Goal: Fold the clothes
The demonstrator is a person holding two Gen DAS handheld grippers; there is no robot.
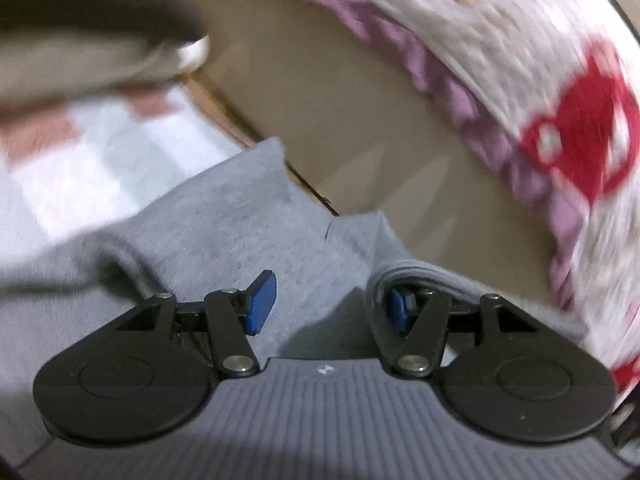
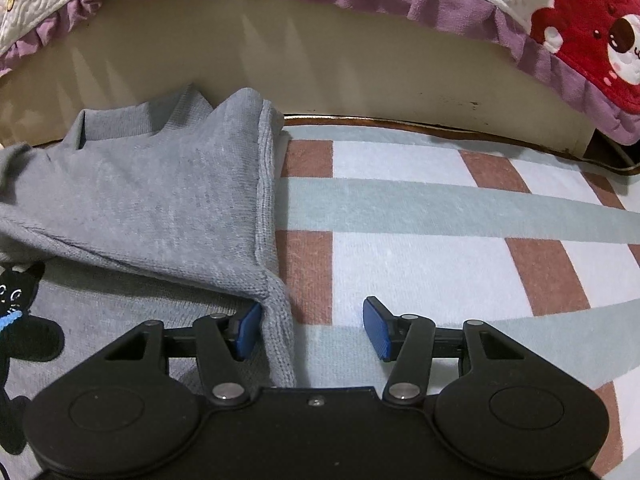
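Observation:
A grey knit sweater [image 2: 168, 200] lies folded on a checked mat, with a black cat print [image 2: 24, 320] at the left edge of the right wrist view. My right gripper [image 2: 314, 330] hovers at the sweater's right folded edge. Its jaws stand apart, and the knit edge [image 2: 278, 320] lies just inside the left pad without being pinched. In the blurred left wrist view the same sweater [image 1: 240, 232] fills the ground under my left gripper [image 1: 331, 306]. Its jaws are also apart, and a ribbed hem [image 1: 404, 274] drapes over the right finger.
The mat [image 2: 420, 260] has brown, white and pale green squares and runs right of the sweater. Behind it stands a beige bed base [image 2: 320, 60]. A quilt [image 2: 592, 40] with a purple frill and a red bear hangs over the base.

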